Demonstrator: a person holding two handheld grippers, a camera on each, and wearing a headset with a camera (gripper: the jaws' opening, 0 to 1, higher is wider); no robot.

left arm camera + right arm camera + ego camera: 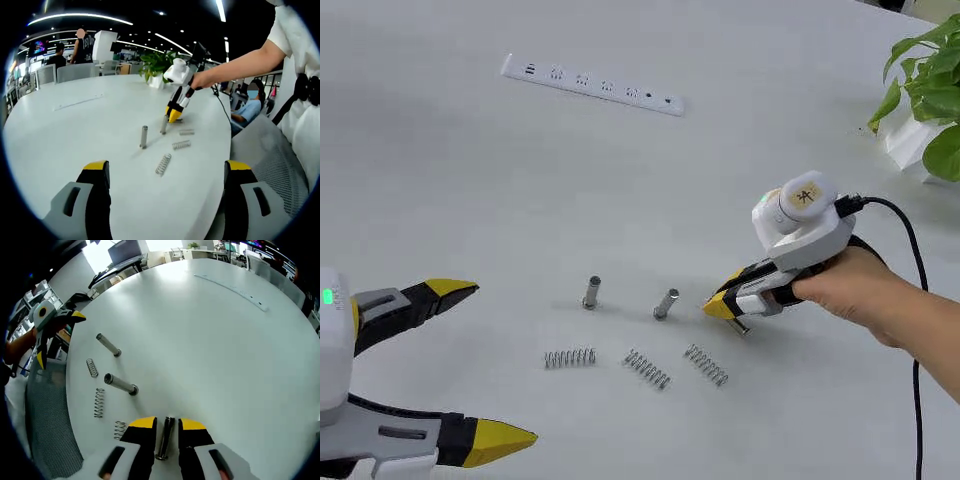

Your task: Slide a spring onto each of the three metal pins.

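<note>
Two metal pins [591, 292] [666, 303] stand upright on the white table [470, 170]. In front of them lie three springs [570, 357] [647, 368] [706, 365]. A hand holds my right gripper [720, 307] just right of the pins, shut on a third pin [165, 437] that lies between its jaws, one end poking out below the tip [741, 326]. My left gripper [505, 362] hangs at the near left, wide open and holding nothing. The left gripper view looks past its own open jaws to the nearest spring [163, 164], the standing pins [144, 136] [163, 125] and the right gripper [172, 116].
A white power strip [590, 85] lies at the far side of the table. A potted plant [925, 90] stands at the far right. A black cable [910, 240] trails from the right gripper. The round table's edge [227, 150] runs close to the springs, with office chairs beyond.
</note>
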